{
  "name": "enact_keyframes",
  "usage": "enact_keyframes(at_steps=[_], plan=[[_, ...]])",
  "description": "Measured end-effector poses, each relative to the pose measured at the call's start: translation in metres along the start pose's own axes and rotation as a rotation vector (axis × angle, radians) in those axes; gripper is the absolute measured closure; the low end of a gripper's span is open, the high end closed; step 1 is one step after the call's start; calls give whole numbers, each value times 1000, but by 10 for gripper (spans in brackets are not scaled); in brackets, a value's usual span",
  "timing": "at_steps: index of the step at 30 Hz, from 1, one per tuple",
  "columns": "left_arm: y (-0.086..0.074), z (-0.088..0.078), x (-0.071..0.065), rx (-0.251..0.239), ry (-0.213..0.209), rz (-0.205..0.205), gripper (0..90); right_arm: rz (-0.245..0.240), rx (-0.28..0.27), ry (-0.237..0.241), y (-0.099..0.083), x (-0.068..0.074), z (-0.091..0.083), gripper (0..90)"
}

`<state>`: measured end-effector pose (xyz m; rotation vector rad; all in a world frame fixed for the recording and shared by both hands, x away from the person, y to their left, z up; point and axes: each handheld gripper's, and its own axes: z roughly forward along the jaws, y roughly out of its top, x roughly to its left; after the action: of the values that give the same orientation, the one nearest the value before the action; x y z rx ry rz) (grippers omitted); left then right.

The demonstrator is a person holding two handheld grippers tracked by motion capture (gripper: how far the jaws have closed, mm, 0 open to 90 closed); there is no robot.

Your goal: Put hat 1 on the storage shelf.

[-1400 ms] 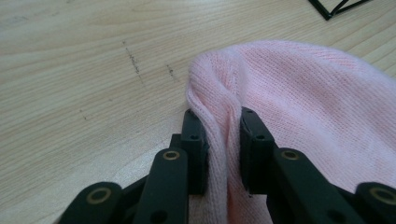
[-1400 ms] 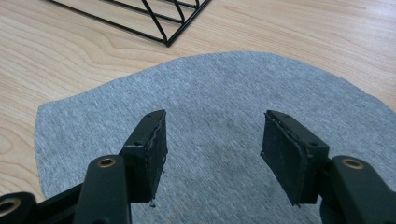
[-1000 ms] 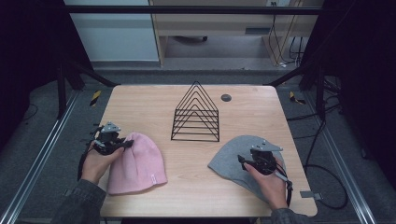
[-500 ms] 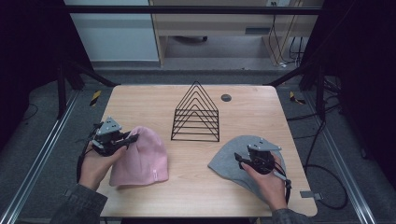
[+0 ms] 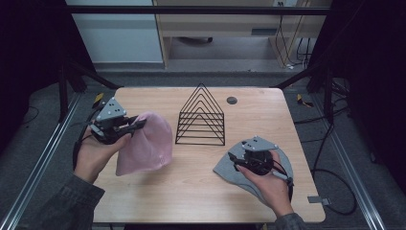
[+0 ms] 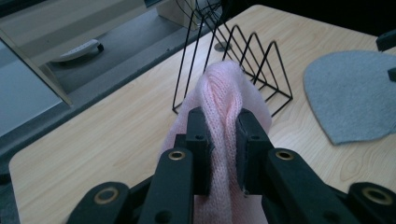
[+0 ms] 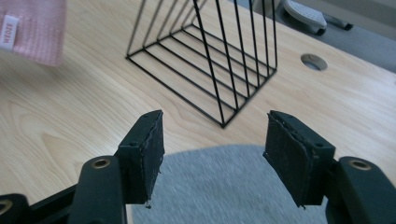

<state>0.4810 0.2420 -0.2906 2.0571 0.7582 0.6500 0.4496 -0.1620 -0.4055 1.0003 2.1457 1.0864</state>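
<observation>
My left gripper (image 5: 139, 123) (image 6: 223, 135) is shut on a fold of the pink knit beanie (image 5: 148, 146) (image 6: 224, 100) and holds it lifted over the left side of the table, the cloth hanging down to the wood. The grey beanie (image 5: 230, 166) (image 7: 224, 186) (image 6: 355, 93) lies flat at the right front of the table. My right gripper (image 5: 233, 158) (image 7: 215, 154) hovers over it, open, with nothing between its pads (image 7: 152, 149).
A black wire rack (image 5: 202, 116) (image 6: 233, 51) (image 7: 210, 60) of triangular dividers stands in the middle of the wooden table (image 5: 191, 191). A round cable hole (image 5: 231, 100) (image 7: 313, 61) lies behind it. Black frame legs and cables flank the table.
My left gripper has risen and moved toward the rack, lifting the pink beanie off the table. My right gripper has lifted slightly above the grey beanie.
</observation>
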Motion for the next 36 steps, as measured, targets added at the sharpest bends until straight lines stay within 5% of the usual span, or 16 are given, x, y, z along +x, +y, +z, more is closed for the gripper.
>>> enact_keyframes(at_steps=[8, 20, 36], plan=[[34, -7, 3, -28, -30, 43, 775, -62, -9, 82, 38, 14, -1, 392], [69, -17, 7, -72, -65, 51, 775, -151, 11, 192, 91, 37, 11, 336], [89, -21, 5, -120, -97, 45, 774, -114, 18, 262, 115, 41, 27, 385]])
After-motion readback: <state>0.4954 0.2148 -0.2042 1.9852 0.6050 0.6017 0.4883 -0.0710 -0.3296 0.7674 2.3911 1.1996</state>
